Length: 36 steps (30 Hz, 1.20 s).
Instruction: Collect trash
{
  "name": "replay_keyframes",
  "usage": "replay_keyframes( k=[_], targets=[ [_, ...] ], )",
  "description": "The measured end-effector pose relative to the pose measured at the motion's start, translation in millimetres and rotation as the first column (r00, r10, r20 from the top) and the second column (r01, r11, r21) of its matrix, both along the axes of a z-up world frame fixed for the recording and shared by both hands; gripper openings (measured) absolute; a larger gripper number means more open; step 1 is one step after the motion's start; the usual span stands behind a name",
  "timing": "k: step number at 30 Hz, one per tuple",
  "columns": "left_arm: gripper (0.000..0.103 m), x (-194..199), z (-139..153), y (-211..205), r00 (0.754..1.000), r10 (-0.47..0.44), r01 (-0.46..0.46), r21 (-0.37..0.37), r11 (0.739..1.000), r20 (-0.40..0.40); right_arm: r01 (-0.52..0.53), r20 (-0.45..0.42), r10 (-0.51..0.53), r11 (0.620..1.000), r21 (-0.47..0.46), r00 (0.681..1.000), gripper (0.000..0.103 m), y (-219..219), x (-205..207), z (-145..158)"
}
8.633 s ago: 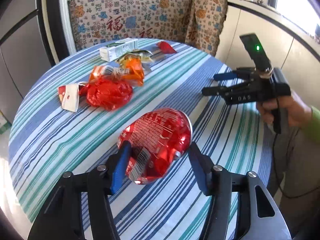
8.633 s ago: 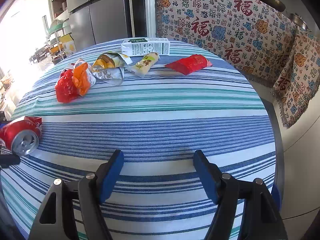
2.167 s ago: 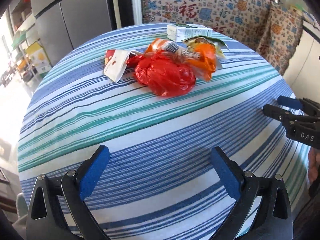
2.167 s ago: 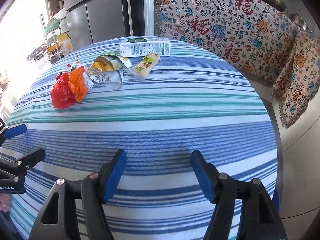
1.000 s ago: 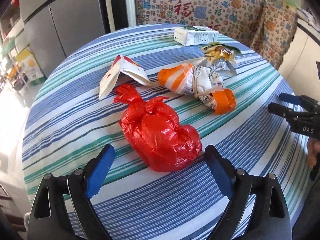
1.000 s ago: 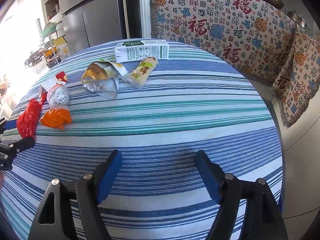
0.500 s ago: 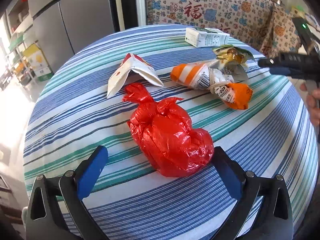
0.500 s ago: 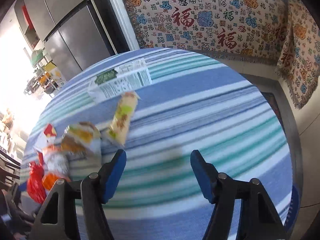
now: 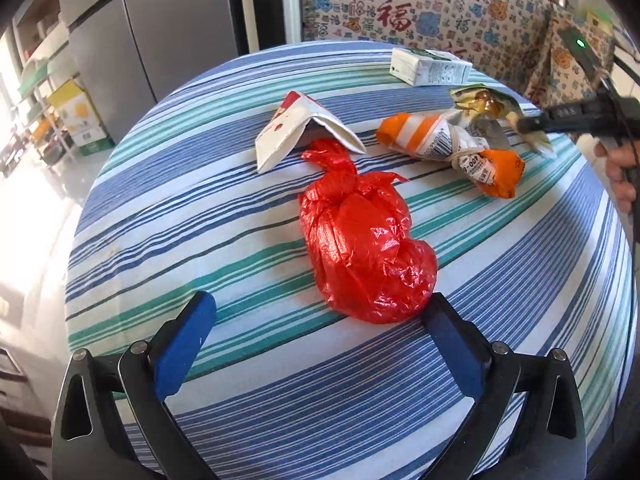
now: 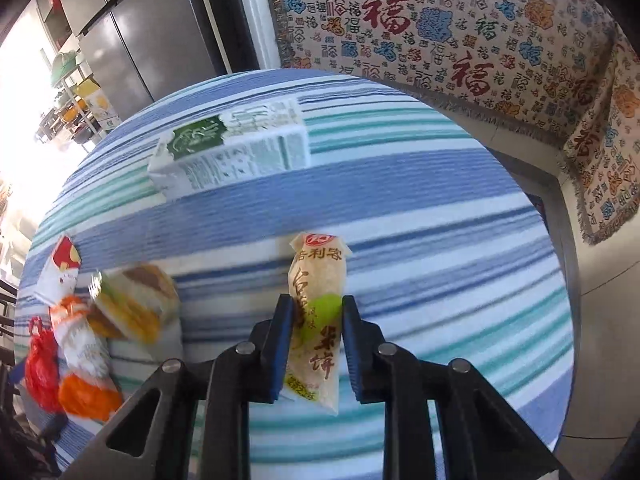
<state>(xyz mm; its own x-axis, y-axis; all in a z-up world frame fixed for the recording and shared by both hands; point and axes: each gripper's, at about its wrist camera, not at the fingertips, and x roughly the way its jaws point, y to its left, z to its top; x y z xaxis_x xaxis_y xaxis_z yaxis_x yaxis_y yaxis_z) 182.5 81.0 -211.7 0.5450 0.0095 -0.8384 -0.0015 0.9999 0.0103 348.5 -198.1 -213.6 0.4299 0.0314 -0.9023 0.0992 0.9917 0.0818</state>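
Note:
On the striped round table (image 9: 192, 216) lies a knotted red plastic bag (image 9: 360, 240). My left gripper (image 9: 318, 304) stands open just in front of it, the bag's near end between the fingertips and close to the right finger (image 9: 448, 336). In the right wrist view, a pale long snack packet (image 10: 320, 268) with a green spot sits between the closing jaws of my right gripper (image 10: 316, 308), and both pads touch its sides. The right gripper (image 9: 524, 123) also shows at the right edge of the left wrist view, held by a hand.
Other trash lies farther back: an orange and white wrapper (image 9: 448, 148), a folded white and red carton (image 9: 304, 128), a crumpled yellow packet (image 9: 480, 104) and a white milk carton (image 10: 232, 148). A patterned cloth (image 10: 440, 20) hangs behind the table, a grey fridge (image 9: 168, 28) to its left.
My right gripper has swung over to the pale snack packet and narrowed its jaws onto it. The left gripper has edged closer to the red bag.

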Motion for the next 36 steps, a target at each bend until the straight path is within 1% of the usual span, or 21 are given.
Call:
replay_keyframes(
  k=[2,4,5,6,7,8,10,11,12,13,16,18,23,25,28,30,31,32,34,35,36],
  targets=[
    [0.103,-0.9,-0.1,4.9,1.000,0.017,-0.017,-0.001,1.000,-0.002,-0.002,0.021,0.002,1.000,-0.009,1.000,0.024,-4.9,-33.1,2.8],
    [0.103,-3.0,-0.5,6.3,1.000,0.020,-0.020,-0.001,1.000,0.001,-0.019,0.058,0.020,0.999,-0.033,0.998,0.025,0.5,-62.3,3.8],
    [0.103,-3.5,-0.8,6.3,1.000,0.021,-0.021,-0.001,1.000,0.006,-0.021,0.070,0.023,0.999,-0.026,0.997,0.028,2.7,-73.9,2.1],
    [0.103,-4.4,-1.0,6.1,1.000,0.023,-0.023,-0.001,1.000,0.012,-0.020,0.076,0.021,1.000,-0.011,0.997,0.047,4.1,-83.5,-0.7],
    [0.103,-4.9,-1.2,5.9,0.999,0.025,-0.025,-0.001,1.000,0.020,-0.019,0.103,0.019,1.000,-0.004,0.995,0.066,6.3,-91.8,-1.5],
    [0.103,-6.0,-1.7,5.7,0.999,0.031,-0.031,-0.002,1.000,0.034,-0.019,0.108,0.021,1.000,-0.022,0.994,0.070,9.6,-97.0,-3.7],
    [0.103,-8.8,-2.6,4.3,0.998,0.045,-0.045,-0.001,0.999,0.042,-0.049,0.096,0.059,0.994,-0.099,0.994,0.071,19.6,-98.1,-5.8],
    [0.103,-8.0,-2.8,4.4,0.998,0.050,-0.050,-0.001,0.999,0.044,-0.058,0.098,0.068,0.994,-0.097,0.993,0.071,21.6,-98.1,-5.0],
    [0.103,-6.6,-2.6,4.8,0.998,0.055,-0.055,-0.001,0.998,0.044,-0.053,0.099,0.061,0.996,-0.078,0.993,0.073,20.8,-98.2,-6.0],
    [0.103,-6.2,-2.5,5.2,0.997,0.060,-0.060,-0.001,0.998,0.044,-0.053,0.103,0.061,0.996,-0.076,0.993,0.078,20.9,-96.8,-7.3],
    [0.103,-2.6,-1.5,3.6,0.997,0.073,-0.073,0.005,0.997,0.041,-0.019,0.143,0.031,0.996,-0.086,0.989,0.082,23.7,-97.0,-10.6],
    [0.103,-0.8,-1.8,4.5,0.997,0.073,-0.073,-0.004,0.997,0.038,0.003,0.160,0.012,0.996,-0.093,0.987,0.084,24.7,-95.7,-12.1],
    [0.103,-3.7,-2.6,4.9,0.997,0.068,-0.068,-0.008,0.998,0.040,0.026,0.158,-0.011,0.995,-0.093,0.987,0.090,23.9,-85.5,-12.9],
    [0.103,-3.3,-1.9,4.2,0.997,0.065,-0.064,-0.006,0.998,0.037,0.026,0.154,-0.013,0.996,-0.084,0.988,0.093,21.1,-80.9,-13.3],
    [0.102,-6.3,0.1,6.1,0.999,0.041,-0.041,-0.016,0.999,0.023,0.007,0.145,0.002,0.998,-0.063,0.989,0.092,15.5,-81.6,-11.2],
    [0.102,-12.7,4.3,9.2,0.999,0.022,-0.020,-0.057,0.998,0.024,-0.002,0.128,0.001,1.000,0.007,0.992,0.090,6.4,-84.9,-3.7],
    [0.102,-16.0,8.8,11.1,0.999,0.009,-0.005,-0.097,0.995,0.038,-0.012,0.130,0.007,0.999,0.038,0.992,0.086,3.3,-87.3,1.7],
    [0.102,-17.1,13.4,12.4,0.999,0.002,0.005,-0.130,0.992,0.054,-0.028,0.129,0.021,0.998,0.053,0.991,0.084,0.7,-89.9,8.0],
    [0.102,-12.4,19.7,12.7,0.997,0.003,0.011,-0.181,0.983,0.075,-0.062,0.119,0.056,0.997,0.045,0.991,0.082,1.2,-94.1,15.3],
    [0.102,-6.1,20.0,11.1,0.997,0.004,0.011,-0.198,0.980,0.071,-0.072,0.114,0.068,0.997,0.038,0.991,0.082,1.8,-95.0,16.8],
    [0.102,1.9,18.5,8.2,0.998,0.005,0.007,-0.198,0.980,0.059,-0.075,0.110,0.070,0.996,0.039,0.991,0.078,1.5,-95.4,17.1]
  ],
)
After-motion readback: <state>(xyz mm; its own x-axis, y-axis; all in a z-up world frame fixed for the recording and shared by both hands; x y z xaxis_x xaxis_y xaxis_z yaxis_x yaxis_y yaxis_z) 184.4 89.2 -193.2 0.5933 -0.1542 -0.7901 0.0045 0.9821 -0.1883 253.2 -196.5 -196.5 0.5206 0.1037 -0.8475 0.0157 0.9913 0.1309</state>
